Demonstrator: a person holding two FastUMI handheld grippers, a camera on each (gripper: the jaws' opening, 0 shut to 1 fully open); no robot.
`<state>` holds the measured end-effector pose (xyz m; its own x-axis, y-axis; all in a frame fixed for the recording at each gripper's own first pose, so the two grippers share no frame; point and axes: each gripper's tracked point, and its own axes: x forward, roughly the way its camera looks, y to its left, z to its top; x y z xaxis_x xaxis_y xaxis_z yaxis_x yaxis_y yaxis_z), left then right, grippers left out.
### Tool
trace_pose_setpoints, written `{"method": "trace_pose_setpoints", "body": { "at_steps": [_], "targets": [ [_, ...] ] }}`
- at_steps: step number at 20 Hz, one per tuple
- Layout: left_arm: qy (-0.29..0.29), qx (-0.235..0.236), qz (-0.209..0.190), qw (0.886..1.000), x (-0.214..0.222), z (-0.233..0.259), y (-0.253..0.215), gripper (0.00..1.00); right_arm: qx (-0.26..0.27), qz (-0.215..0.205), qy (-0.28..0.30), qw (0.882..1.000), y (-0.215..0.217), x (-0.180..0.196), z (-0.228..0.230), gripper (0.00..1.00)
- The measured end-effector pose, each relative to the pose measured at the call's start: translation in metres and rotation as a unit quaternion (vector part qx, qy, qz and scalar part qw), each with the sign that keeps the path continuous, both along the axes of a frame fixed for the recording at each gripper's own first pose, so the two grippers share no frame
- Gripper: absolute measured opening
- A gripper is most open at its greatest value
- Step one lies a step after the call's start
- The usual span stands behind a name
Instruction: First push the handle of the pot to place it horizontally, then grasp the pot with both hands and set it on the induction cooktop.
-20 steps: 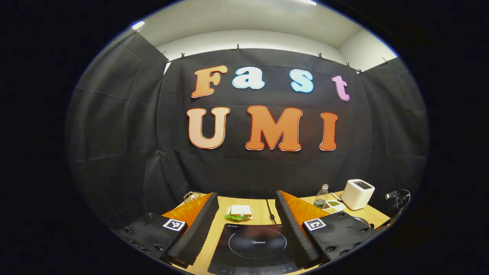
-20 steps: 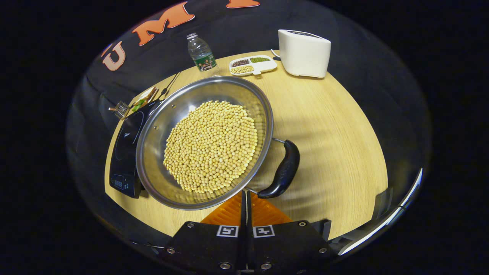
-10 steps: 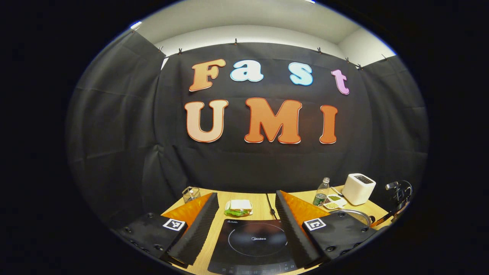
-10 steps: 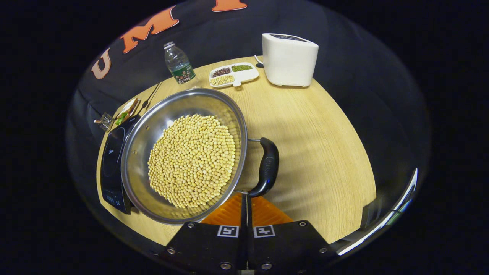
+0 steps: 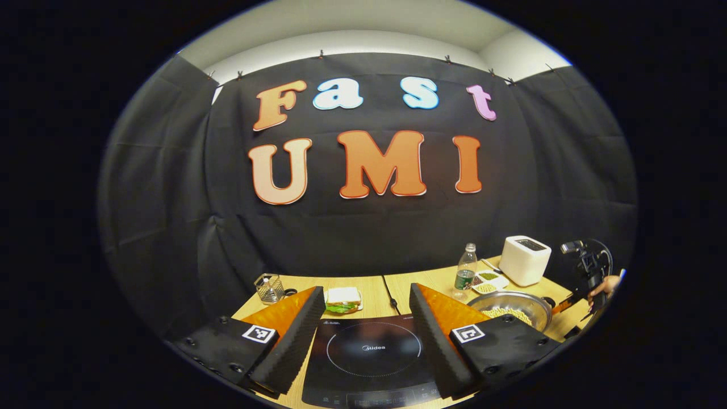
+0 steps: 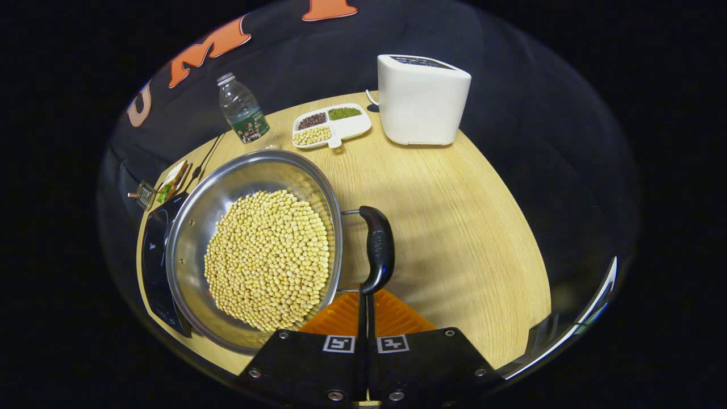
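Right tongs (image 6: 363, 295) closed, tips at pot (image 6: 193, 238) handle (image 6: 379, 250); left tongs (image 5: 363, 307) wide — above cooktop (image 5: 369, 363).

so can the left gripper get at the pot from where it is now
Probably yes: the left gripper is open above the induction cooktop, and the pot sits just to its right with nothing between them.

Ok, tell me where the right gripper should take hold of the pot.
Probably the black side handle of the pot. It stands off the steel rim on two wire arms, leaving a gap for a finger. Come from the near side, where the right gripper sits shut at the handle's lower end.
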<state>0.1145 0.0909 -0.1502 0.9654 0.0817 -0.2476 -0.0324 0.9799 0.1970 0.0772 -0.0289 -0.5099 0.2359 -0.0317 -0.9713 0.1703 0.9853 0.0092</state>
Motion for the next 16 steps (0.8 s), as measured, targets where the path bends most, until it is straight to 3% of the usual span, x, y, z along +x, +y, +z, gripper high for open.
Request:
{"method": "trace_pose_setpoints", "body": {
  "at_steps": [11, 16],
  "targets": [
    [0.095, -0.022, -0.045, 0.994, 0.018, -0.078, -0.053, 0.96, -0.016, 0.013, -0.028, 0.999, -0.011, 0.024, 0.008, 0.0],
    [0.177, -0.073, -0.061, 0.98, 0.028, -0.126, -0.09, 0.94, -0.008, 0.041, -0.071, 0.997, -0.005, 0.037, 0.044, 0.0]
  ]
}}
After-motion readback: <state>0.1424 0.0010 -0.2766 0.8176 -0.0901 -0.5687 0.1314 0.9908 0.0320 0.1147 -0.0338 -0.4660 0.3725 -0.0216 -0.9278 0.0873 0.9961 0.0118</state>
